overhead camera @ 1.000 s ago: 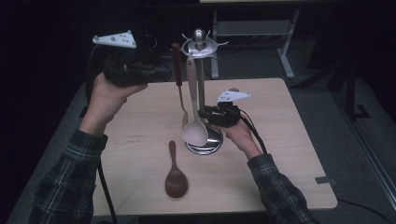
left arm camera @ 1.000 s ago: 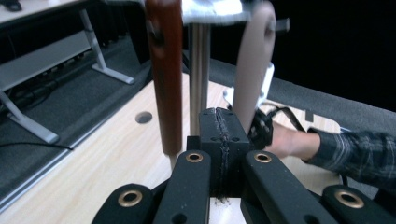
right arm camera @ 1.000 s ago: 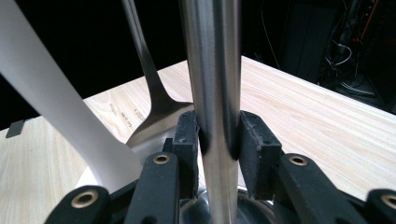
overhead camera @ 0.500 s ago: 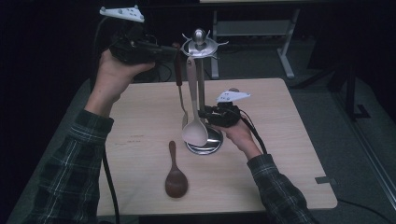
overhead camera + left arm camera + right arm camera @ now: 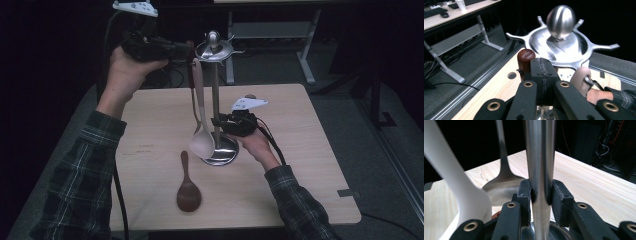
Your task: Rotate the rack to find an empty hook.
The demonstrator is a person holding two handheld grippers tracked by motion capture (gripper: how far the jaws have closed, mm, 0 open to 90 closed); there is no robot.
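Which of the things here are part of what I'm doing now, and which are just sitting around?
In use: utensil stand, its pole clamped by the right gripper; brown-handled utensil at the stand's top, beside the shut left gripper.
Idle: wooden spoon lying on the table; white ladle hanging on the stand.

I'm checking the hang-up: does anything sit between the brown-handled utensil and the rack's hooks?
Nothing visible: the brown handle sits just short of the rack, at the left gripper; the pale ladle hangs beside it.
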